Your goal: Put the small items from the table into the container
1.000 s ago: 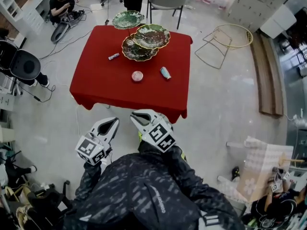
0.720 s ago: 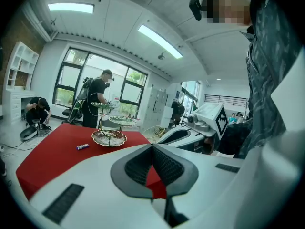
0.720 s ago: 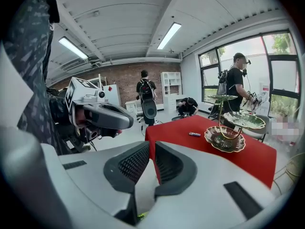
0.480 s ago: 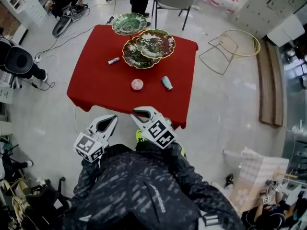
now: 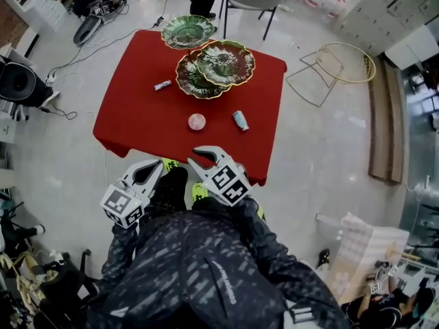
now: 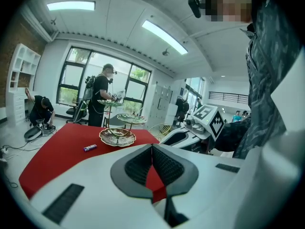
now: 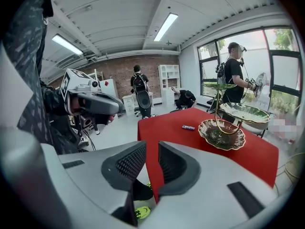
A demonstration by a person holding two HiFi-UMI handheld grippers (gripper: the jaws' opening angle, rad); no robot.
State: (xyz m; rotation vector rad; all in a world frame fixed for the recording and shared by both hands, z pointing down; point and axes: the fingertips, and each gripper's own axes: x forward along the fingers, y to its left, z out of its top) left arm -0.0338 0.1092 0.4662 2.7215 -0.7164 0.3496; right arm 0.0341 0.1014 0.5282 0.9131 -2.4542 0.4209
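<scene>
Three scalloped, seemingly glazed dishes, red cloth.

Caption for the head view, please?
Red-clothed table with green three-tier leaf-dish stand, pink disc, teal tube, wrapped bar; left gripper shut, right gripper opening its jaws, both empty.
</scene>
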